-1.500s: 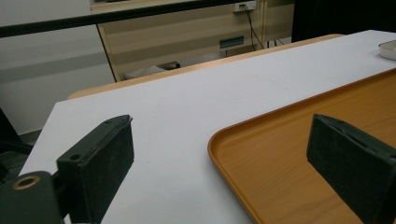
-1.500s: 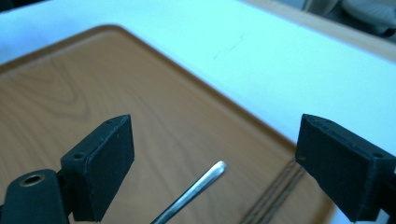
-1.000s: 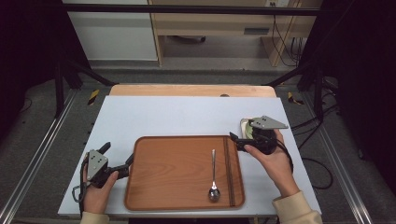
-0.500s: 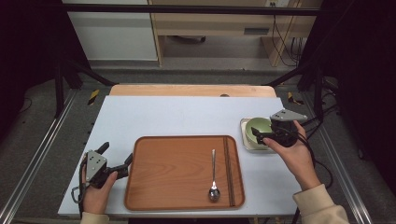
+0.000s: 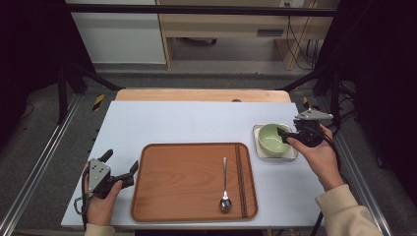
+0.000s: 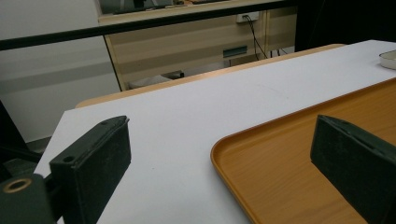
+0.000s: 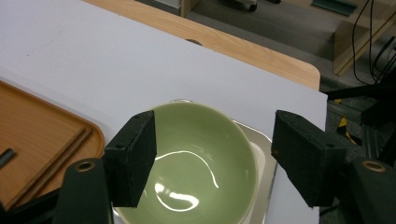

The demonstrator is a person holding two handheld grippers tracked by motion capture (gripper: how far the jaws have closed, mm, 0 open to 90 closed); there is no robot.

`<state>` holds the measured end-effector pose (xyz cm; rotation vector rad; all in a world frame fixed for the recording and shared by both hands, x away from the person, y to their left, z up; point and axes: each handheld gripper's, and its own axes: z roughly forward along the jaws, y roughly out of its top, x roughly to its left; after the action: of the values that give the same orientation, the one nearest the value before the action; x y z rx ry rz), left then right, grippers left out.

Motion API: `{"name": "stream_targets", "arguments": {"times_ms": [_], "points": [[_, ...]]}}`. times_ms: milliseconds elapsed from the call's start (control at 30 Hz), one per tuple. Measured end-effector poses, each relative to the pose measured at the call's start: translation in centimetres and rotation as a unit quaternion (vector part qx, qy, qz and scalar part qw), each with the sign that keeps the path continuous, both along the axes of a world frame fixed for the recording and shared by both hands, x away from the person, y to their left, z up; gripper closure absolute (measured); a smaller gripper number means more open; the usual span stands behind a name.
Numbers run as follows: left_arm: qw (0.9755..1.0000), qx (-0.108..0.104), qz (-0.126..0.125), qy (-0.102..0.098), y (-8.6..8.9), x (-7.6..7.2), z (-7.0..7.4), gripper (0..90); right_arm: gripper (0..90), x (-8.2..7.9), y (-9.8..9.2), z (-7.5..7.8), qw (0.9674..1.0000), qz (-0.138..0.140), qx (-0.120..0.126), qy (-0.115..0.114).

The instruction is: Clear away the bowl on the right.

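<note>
**Both grippers open; right one poised over the green bowl**

The right gripper point(image 5: 284, 133) is held with its jaws spread wide, nothing between them. In the right gripper view one jaw hangs over the bowl's near-left rim and the other stands off past its right side, over the edge of the square dish. Whether either jaw touches the bowl cannot be told.

The green bowl point(image 7: 196, 163) sits empty and upright in a pale square dish point(image 5: 291, 154), on the table just beside the right edge of the wooden tray point(image 5: 187, 177). The dish lies apart from the tray, with a narrow strip of table between them.

The left gripper point(image 5: 120, 169) is also open and empty. It rests at the tray's left edge; in the left gripper view one jaw is over the bare table and the other over the tray's near-left corner region.

On the tray, toward its right side, a metal spoon point(image 5: 224, 184) lies lengthwise with its bowl end toward the person. Just right of the spoon, dark chopsticks point(image 5: 240, 179) lie parallel to it, close to the tray's right rim.

The tray sits on a pale blue-white table point(image 5: 196, 120), toward its near edge. Beyond the tray, the table's far wooden edge point(image 5: 201, 95) shows.
</note>
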<state>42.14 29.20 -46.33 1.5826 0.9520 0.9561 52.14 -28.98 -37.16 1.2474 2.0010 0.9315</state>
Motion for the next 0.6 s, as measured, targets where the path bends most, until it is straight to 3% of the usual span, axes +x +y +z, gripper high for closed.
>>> {"name": "stream_targets", "arguments": {"times_ms": [333, 600], "points": [[1.0000, 0.002, 0.000, 0.000, -0.1, 0.0, 0.0, 4.6, 45.8, 1.2, -2.1, -1.1, 0.9992, -0.029, 0.008, 0.025], [1.0000, 0.004, -0.001, -0.001, -0.1, 0.0, 0.0, 4.7, 53.1, 2.5, -2.8, -3.0, 0.9962, -0.042, 0.028, 0.071]]}}
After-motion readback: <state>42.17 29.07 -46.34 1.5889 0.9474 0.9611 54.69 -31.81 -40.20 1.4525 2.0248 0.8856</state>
